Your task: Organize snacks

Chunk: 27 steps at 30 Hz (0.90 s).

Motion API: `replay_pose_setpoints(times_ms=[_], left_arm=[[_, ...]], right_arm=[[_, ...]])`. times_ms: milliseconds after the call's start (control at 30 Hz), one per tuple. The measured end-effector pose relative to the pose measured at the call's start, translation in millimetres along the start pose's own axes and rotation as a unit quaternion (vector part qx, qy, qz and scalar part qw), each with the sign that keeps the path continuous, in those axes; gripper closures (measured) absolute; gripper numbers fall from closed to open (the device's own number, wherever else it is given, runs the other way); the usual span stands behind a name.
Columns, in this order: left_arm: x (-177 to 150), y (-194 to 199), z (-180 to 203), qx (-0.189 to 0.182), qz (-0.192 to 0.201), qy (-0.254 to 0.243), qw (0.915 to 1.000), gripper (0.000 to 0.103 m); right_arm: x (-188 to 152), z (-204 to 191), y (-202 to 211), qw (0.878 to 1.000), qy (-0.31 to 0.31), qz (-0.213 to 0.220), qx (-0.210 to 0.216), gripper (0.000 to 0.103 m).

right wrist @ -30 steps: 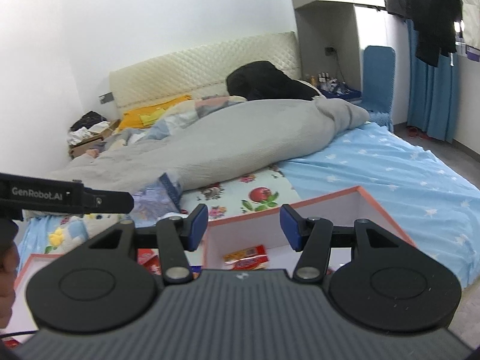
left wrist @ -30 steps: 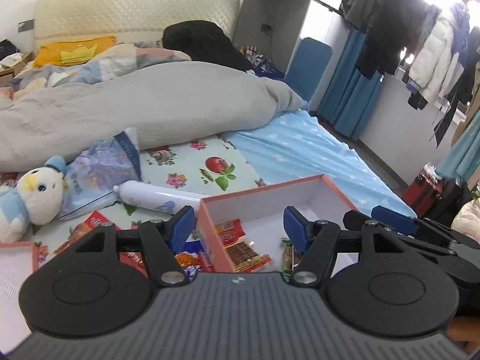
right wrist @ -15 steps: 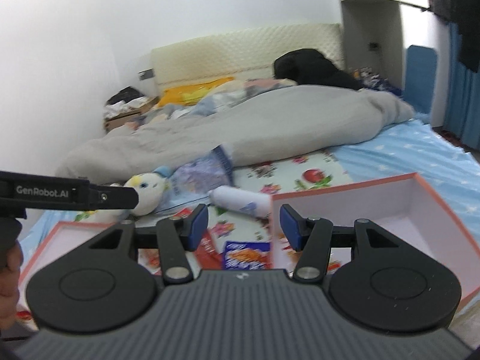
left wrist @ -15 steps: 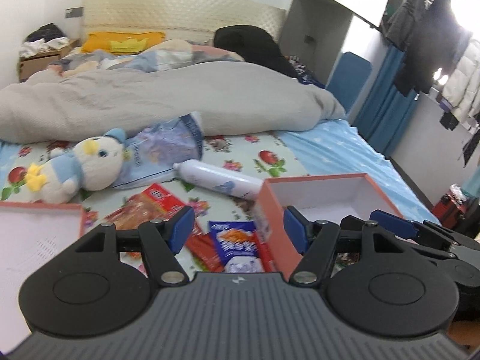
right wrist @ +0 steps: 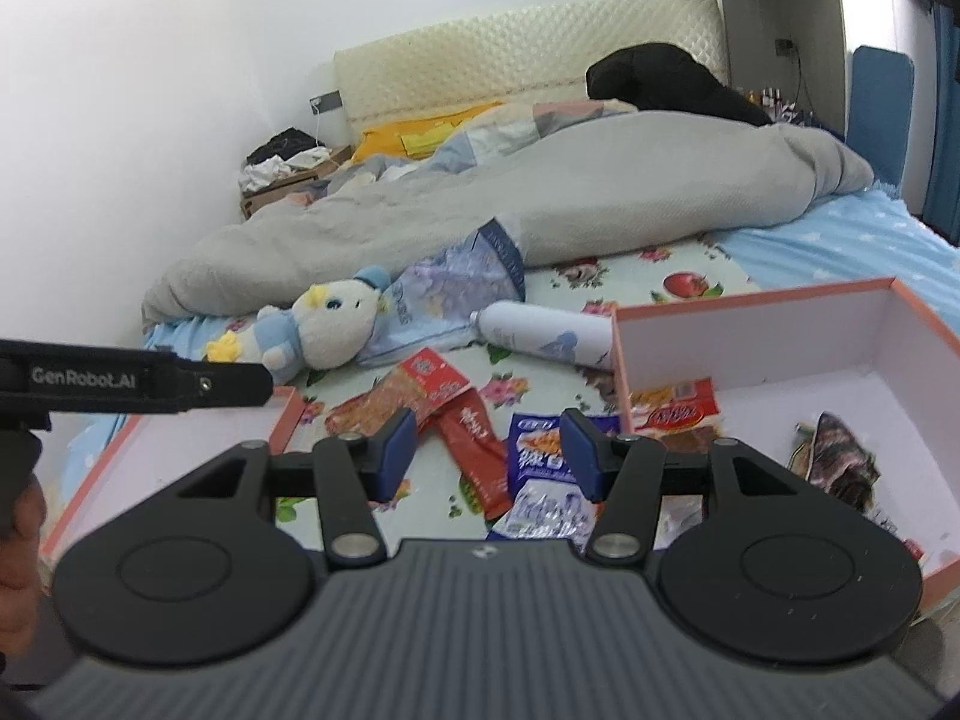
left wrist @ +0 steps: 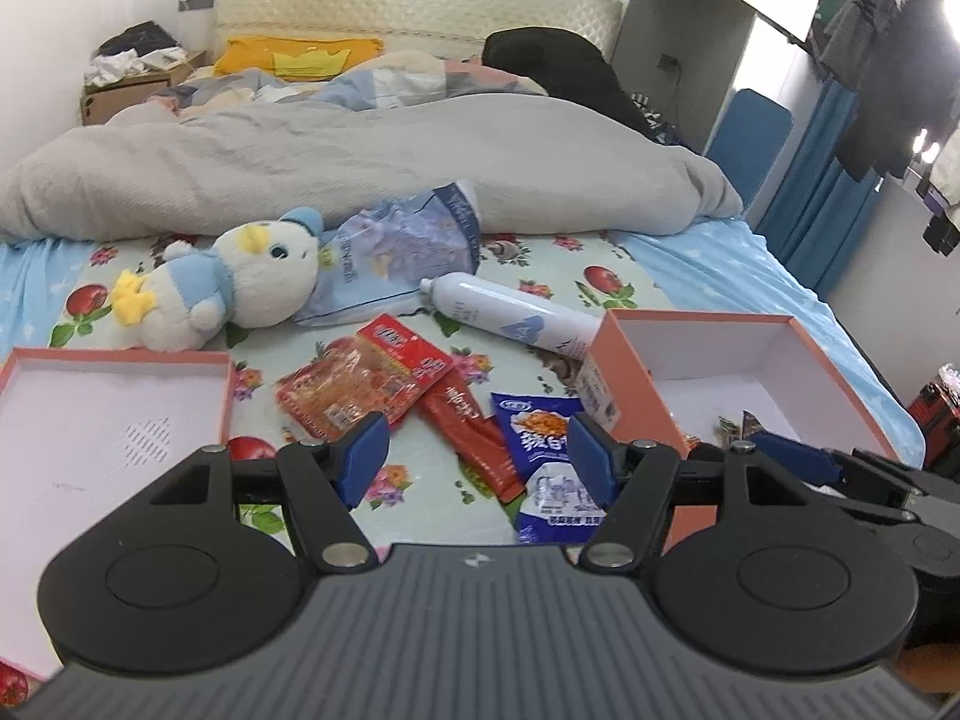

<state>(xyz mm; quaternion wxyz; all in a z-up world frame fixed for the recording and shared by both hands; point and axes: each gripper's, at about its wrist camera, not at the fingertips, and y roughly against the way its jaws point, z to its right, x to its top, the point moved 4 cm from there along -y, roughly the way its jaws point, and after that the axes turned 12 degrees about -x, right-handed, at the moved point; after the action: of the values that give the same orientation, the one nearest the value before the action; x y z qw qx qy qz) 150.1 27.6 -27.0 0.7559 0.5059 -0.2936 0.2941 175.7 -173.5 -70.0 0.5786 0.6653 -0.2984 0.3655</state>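
In the left wrist view, the left gripper (left wrist: 474,459) hovers at the lower centre with its blue-padded jaws apart and nothing between them, above loose snack packets on the flowered sheet (left wrist: 543,264): a red packet of dried snacks (left wrist: 360,387) left of centre, a long red sachet (left wrist: 474,435) beside it, and a blue-and-white snack pouch (left wrist: 549,465) against the orange-walled box (left wrist: 630,387) at right. The box lid (left wrist: 90,420) lies open side up at lower left. In the right wrist view, the right gripper (right wrist: 489,450) also stands with jaws apart and empty, over the same pouch (right wrist: 543,480); inside the box a red-and-white packet (right wrist: 678,411) and a dark wrapper (right wrist: 840,456) lie on the white floor. A plush duck (left wrist: 222,288), a white spray can (left wrist: 516,315) and a grey duvet (left wrist: 360,168) sit further up the frame.
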Motion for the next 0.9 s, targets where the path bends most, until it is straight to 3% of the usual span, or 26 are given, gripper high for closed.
replay_pose_setpoints(times_ms=[267,500,767,900], left_arm=[[-25.4,-11.0,-29.6,0.011,-0.006,0.015,0.9998,0.032],[-51.3,-24.7,-72.8,0.022,-0.022,0.056,0.9980,0.032],[-59.6,-60.5,-100.9,0.019,-0.052,0.042,0.9976,0.032],[-61.0,-89.3,-110.8,0.026,-0.078,0.025,0.9963,0.019]], right_arm=[[-20.7,-15.8,-14.5,1.000,-0.002,-0.025,0.001,0.047],[-41.6,-32.1,-34.6,0.999,0.010,-0.046,-0.006,0.047],[-63.6,-43.0,-70.3,0.995,0.050,-0.081,-0.027,0.047],[-66.7,-42.3,-86.6,0.994,0.052,-0.092,-0.041,0.047]])
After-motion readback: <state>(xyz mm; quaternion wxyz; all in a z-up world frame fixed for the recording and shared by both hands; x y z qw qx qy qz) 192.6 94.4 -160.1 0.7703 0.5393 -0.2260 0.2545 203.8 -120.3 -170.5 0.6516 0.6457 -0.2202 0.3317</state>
